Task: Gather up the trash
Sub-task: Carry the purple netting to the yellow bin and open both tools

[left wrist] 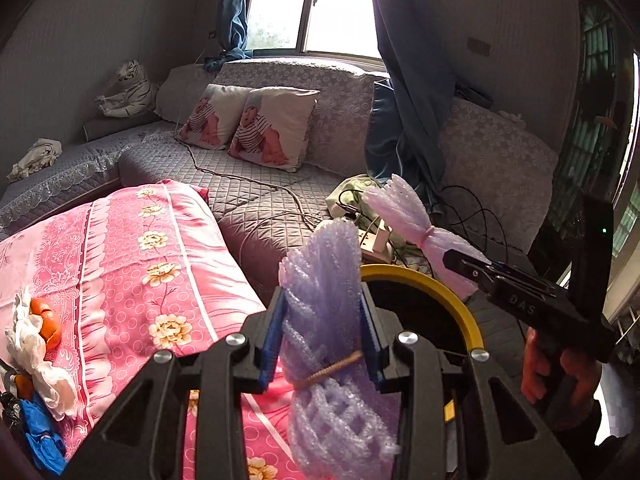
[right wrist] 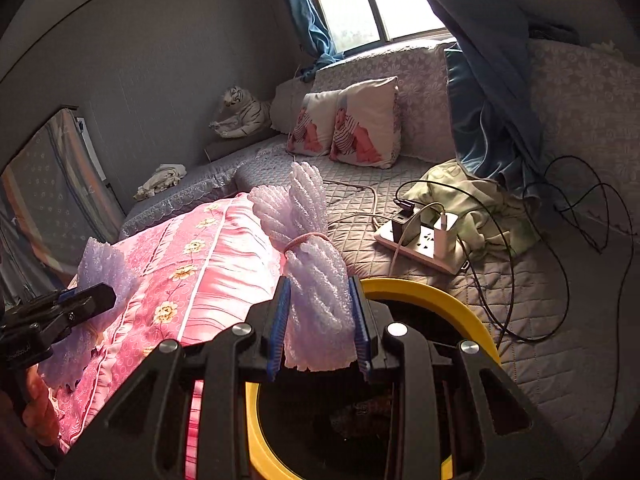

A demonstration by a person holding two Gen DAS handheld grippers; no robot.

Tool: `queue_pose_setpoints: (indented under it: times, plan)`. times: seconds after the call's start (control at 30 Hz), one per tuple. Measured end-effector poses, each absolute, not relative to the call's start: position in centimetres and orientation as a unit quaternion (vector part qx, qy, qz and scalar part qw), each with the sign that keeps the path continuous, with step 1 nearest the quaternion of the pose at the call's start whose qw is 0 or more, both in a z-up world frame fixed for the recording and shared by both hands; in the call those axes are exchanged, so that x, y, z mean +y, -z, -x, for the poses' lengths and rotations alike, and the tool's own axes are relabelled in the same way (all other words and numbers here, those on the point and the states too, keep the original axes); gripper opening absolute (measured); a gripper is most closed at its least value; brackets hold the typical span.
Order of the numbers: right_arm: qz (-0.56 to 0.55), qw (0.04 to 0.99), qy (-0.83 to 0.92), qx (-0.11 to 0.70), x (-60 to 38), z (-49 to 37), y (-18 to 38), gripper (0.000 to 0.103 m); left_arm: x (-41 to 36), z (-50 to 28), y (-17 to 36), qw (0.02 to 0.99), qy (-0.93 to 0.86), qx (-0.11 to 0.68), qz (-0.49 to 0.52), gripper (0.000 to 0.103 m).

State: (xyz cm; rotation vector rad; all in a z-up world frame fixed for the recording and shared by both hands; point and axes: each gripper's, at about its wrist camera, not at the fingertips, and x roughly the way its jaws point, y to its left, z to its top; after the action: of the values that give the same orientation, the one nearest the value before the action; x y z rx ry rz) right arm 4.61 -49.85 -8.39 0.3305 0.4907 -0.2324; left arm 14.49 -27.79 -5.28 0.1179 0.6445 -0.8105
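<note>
Each gripper clamped a bundle of foam fruit netting: the left gripper point(left wrist: 324, 336) a purple bundle point(left wrist: 320, 280), the right gripper point(right wrist: 320, 328) a pink bundle point(right wrist: 308, 240), both over the bin's yellow rim point(right wrist: 440, 296). The foam looked light, soft and squashy; mid-bundle holds near the ties seemed secure.

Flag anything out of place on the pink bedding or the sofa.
Orange peel and crumpled white tissue lie on the pink bedding. A loaded power strip with trailing cables sits on the sofa.

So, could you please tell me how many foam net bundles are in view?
2: one foam net bundle in the left gripper, the other foam net bundle in the right gripper, both above the yellow-rimmed bin.
</note>
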Motion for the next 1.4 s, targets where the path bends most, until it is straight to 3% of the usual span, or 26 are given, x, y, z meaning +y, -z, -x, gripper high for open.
queue_pose_setpoints:
  times: [0.43, 1.03, 1.23, 1.3, 1.37, 1.4]
  plan:
    - [-0.196, 0.928, 0.171, 0.267, -54.0, -3.5, 11.3, 0.028, -34.4, -15.2, 8.1, 0.842, 0.413, 0.34, -0.074, 0.033]
    - [-0.214, 0.916, 0.182, 0.287, -55.1, -3.4, 13.0, 0.029, -37.0, -15.8, 10.2, 0.828, 0.418, 0.364, -0.085, 0.033]
    - [-0.218, 0.914, 0.184, 0.287, -55.4, -3.4, 13.1, 0.034, -37.1, -15.4, 10.3, 0.829, 0.418, 0.36, -0.088, 0.034]
    - [-0.221, 0.914, 0.186, 0.285, -55.5, -3.3, 13.1, 0.037, -37.1, -15.4, 10.3, 0.831, 0.415, 0.36, -0.085, 0.041]
    - [-0.224, 0.913, 0.189, 0.283, -55.7, -3.2, 13.1, 0.042, -36.9, -15.5, 10.3, 0.836, 0.406, 0.359, -0.08, 0.057]
    - [-0.226, 0.913, 0.19, 0.281, -55.8, -3.1, 13.1, 0.045, -36.8, -15.5, 10.3, 0.839, 0.403, 0.358, -0.077, 0.059]
